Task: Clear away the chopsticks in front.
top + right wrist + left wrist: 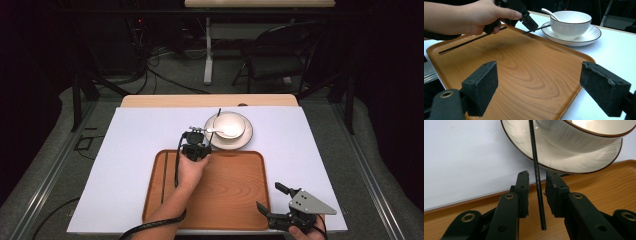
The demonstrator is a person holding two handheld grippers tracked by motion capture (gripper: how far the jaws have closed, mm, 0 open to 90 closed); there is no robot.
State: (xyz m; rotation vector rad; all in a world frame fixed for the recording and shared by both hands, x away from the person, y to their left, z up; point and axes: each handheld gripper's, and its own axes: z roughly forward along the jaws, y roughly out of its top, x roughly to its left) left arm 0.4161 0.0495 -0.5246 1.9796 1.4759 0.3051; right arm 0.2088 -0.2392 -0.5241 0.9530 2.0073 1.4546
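- I had the left gripper (198,134) near the middle of the high view, at the tray's far rim; its jaws stood a narrow way apart with the black chopstick (537,178) running up between them.
- In the left gripper view I saw a sliver of gap on each side of that chopstick, so the pads were not yet pressing on it; I would call the jaws apart, not clamped.
- The chopstick's near end lay over the wooden tray (604,182), and its shaft crossed the tray's rim and leaned over the edge of the plate (574,162) toward the top of the frame.
- The bowl (229,125) sat on that plate just above and right of the gripper, with a white spoon (216,131) resting in it, handle toward the left.
- A second chopstick (164,176) lay along the tray's left edge, well left of my left hand (189,170).
- The tray's middle and right were bare wood, open room for moving; the white mat (135,150) lay bare to the left.
- My right gripper (280,202) hung at the lower right of the high view, off the tray's near right corner, jaws wide apart and holding nothing.
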